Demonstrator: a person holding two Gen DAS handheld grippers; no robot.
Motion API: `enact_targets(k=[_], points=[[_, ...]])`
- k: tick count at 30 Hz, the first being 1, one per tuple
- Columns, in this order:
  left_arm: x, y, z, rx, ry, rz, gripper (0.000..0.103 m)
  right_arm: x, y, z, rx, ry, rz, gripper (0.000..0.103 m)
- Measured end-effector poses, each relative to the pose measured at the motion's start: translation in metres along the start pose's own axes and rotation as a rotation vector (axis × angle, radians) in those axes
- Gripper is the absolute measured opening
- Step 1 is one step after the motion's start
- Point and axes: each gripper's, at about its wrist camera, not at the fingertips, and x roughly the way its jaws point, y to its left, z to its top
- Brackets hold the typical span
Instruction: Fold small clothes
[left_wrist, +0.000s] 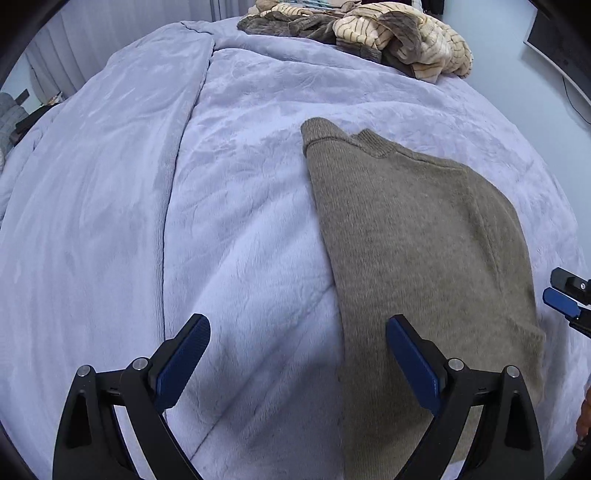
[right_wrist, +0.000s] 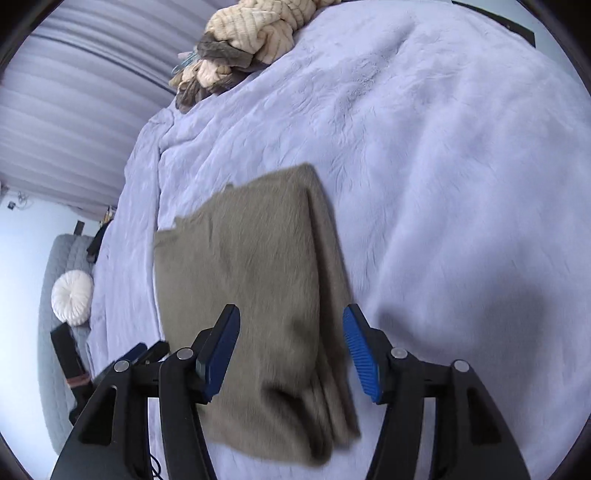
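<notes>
Spreading wide apart, the blue pads (left_wrist: 183, 363) of the left gripper (left_wrist: 297, 363) hold nothing at all — one pad hangs over the bare blanket and the other pad hangs over the near part of the sweater (left_wrist: 417, 236). The right gripper (right_wrist: 291, 350) has its fingers apart too, with nothing between them, and it floats above the near end of the same sweater (right_wrist: 255, 280). In the left view, the tip of the right gripper (left_wrist: 567, 299) peeks in at the right edge, just beside the sweater's side. In the right view, part of the left gripper (right_wrist: 142, 354) shows low on the left, next to the sweater's other side. The sweater is a soft brown-grey knit, and it lies flat on the bed in a long folded shape — its ribbed neck and a cuff point away toward the far end. Under it is a fluffy pale purple blanket (left_wrist: 240, 184) that covers the whole bed (right_wrist: 443, 147). Far away at the head of the bed sits a heap of cream and brown striped clothes (left_wrist: 388, 33), well apart from the sweater; the same heap (right_wrist: 251, 33) shows at the top of the right view. Beside the bed, on a grey seat, rests a round white cushion (right_wrist: 72, 297). Long pale curtains (right_wrist: 74, 110) hang behind it.
</notes>
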Motion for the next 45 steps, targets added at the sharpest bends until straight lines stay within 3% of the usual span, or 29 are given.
enact_targets(k=[3,5,6,10,14,17,29,34,45], points=[[0.007,0.003,0.006,-0.026,0.003,-0.014,0.097,0.03,-0.01,0.015,0.063,0.049,0.035,0.062],[0.008,0.0,0.005,-0.031,0.001,-0.019,0.097,0.038,-0.011,0.013,0.061,0.089,0.099,0.027],[0.009,-0.002,0.006,-0.026,-0.003,-0.021,0.097,0.04,-0.001,0.015,0.026,0.104,0.089,0.008],[0.017,-0.018,0.012,0.011,-0.005,-0.029,0.097,0.037,0.043,0.024,-0.207,0.03,-0.115,0.008],[0.032,-0.029,0.016,0.013,0.014,-0.037,0.097,0.056,0.017,0.034,-0.198,0.086,-0.197,0.008],[0.038,-0.028,0.014,-0.009,0.024,-0.046,0.102,0.066,0.003,0.03,-0.162,0.079,-0.192,0.008],[0.033,-0.025,0.013,-0.014,0.052,-0.053,0.102,0.043,-0.004,0.025,-0.129,0.102,-0.192,0.011],[0.03,-0.025,0.011,-0.016,0.059,-0.051,0.102,0.037,-0.002,0.022,-0.143,0.109,-0.244,0.025],[0.028,-0.024,0.009,-0.023,0.077,-0.05,0.102,0.015,-0.023,0.007,-0.075,0.131,-0.239,0.025]])
